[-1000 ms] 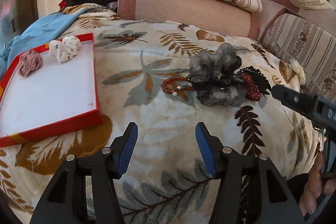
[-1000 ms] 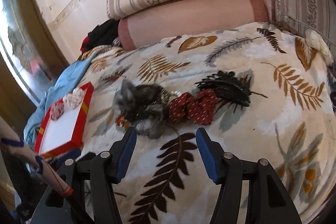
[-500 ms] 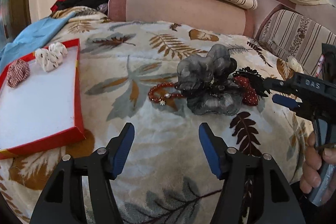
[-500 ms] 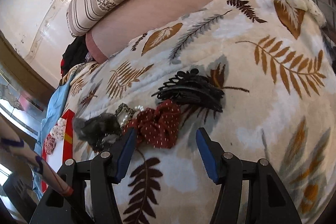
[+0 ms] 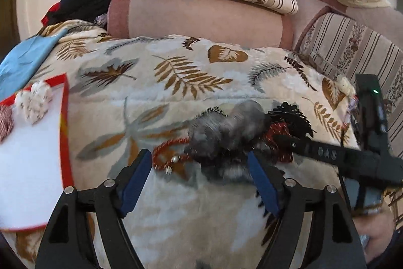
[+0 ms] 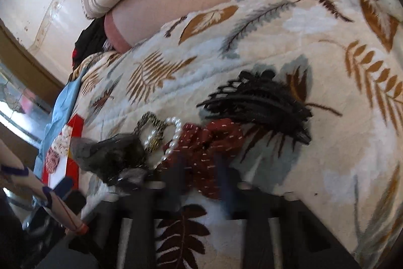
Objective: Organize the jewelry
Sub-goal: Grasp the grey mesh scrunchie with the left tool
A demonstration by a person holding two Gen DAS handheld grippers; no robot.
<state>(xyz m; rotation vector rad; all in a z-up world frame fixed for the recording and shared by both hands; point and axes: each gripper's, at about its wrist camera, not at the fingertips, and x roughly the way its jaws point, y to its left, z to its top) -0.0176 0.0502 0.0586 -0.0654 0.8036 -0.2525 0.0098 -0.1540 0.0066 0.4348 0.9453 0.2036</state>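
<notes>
A pile of accessories lies on the leaf-print blanket: a grey scrunchie (image 5: 226, 132), a red bead bracelet (image 5: 168, 155), a dark red dotted scrunchie (image 6: 209, 155), a black hair claw (image 6: 259, 102), a pearl ring (image 6: 173, 132). My left gripper (image 5: 201, 175) is open, just short of the bracelet and grey scrunchie. My right gripper (image 6: 201, 168) is blurred, its jaws narrowed around the dark red scrunchie. A red-rimmed white tray (image 5: 64, 122) at the left holds a white scrunchie (image 5: 35, 100) and a red checked one (image 5: 5, 122).
Striped and pink cushions (image 5: 201, 11) line the back and right of the bed. Blue cloth (image 5: 22, 62) and dark clothes (image 5: 83, 1) lie at the far left. The right gripper's body (image 5: 352, 155) reaches in from the right in the left wrist view.
Both grippers have moved in on the pile. The right gripper's jaws have come closer together over the dark red scrunchie. The left gripper stays open.
</notes>
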